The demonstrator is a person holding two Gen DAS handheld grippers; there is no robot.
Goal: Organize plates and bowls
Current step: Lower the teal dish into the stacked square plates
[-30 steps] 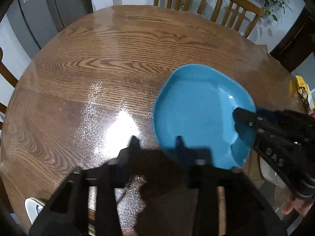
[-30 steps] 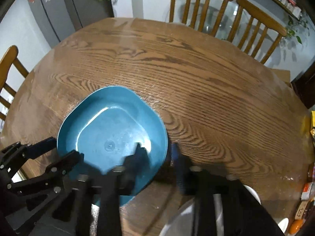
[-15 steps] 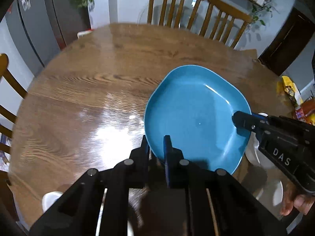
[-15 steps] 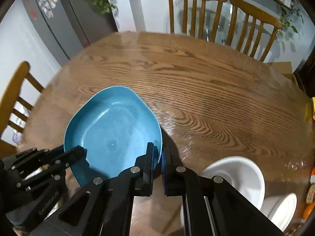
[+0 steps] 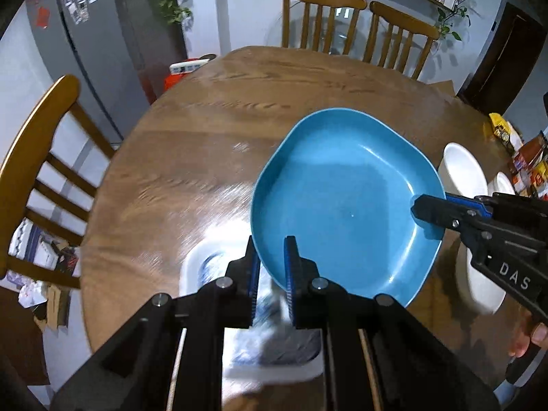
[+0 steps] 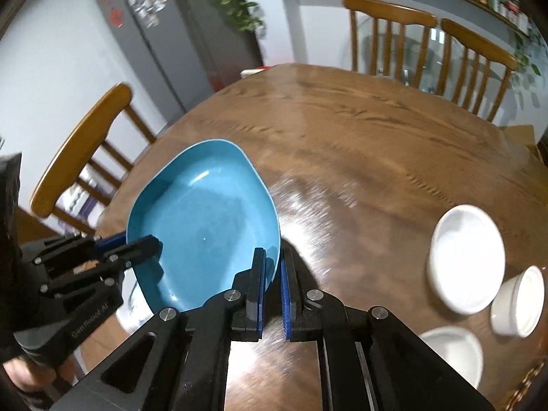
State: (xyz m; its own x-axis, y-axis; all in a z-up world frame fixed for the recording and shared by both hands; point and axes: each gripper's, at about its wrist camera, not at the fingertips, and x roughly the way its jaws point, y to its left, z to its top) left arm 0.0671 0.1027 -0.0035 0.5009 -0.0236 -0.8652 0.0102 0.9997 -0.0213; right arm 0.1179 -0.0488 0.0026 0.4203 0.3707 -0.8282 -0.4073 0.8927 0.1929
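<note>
A large blue plate (image 5: 342,202) is held in the air above the round wooden table (image 5: 212,130). My left gripper (image 5: 270,257) is shut on its near-left rim. My right gripper (image 6: 272,267) is shut on the opposite rim, and shows in the left wrist view (image 5: 424,210) clamped at the plate's right edge. In the right wrist view the plate (image 6: 205,219) tilts, with the left gripper (image 6: 150,243) on its left rim. A white patterned dish (image 5: 219,267) lies on the table below the plate, partly hidden and blurred.
White bowls (image 6: 465,257) sit on the table's right side, with a small white cup (image 6: 519,304) and another bowl (image 6: 455,351) near it. Wooden chairs (image 5: 322,17) stand at the far side and one (image 5: 37,157) at the left. Packets (image 5: 527,157) lie at the far right.
Both grippers closed on the plate's rims and lifted it off the table. The view rose, bringing the white bowls and the patterned dish into sight.
</note>
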